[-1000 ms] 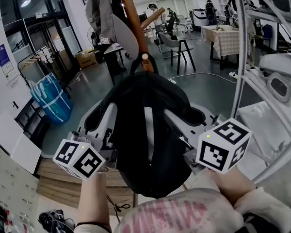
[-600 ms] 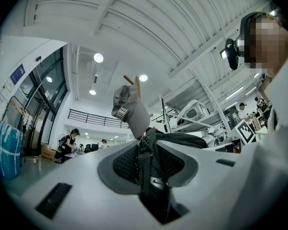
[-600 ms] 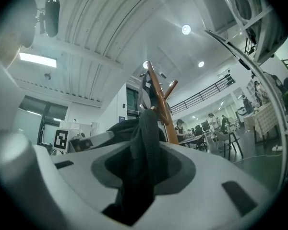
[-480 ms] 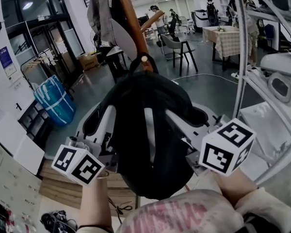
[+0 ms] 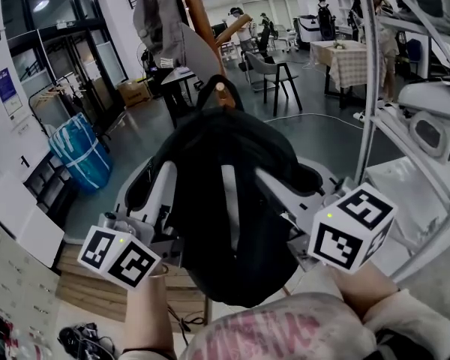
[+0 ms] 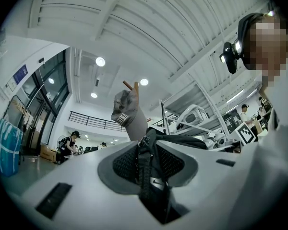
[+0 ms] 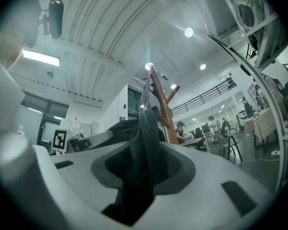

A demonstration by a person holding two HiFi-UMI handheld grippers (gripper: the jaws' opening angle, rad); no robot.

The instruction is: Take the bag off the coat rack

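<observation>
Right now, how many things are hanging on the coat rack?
2: the black bag, its top loop at a lower peg, and a grey cap higher up the coat rack. More may be hidden behind them.

Hidden behind black bag in head view: jaw tips of left gripper and right gripper, plus lower pole of coat rack.
Cut off at top edge: rack's upper end, grey garment.
Cut off at near edge: forearms.
Too small to make out: far people.
</observation>
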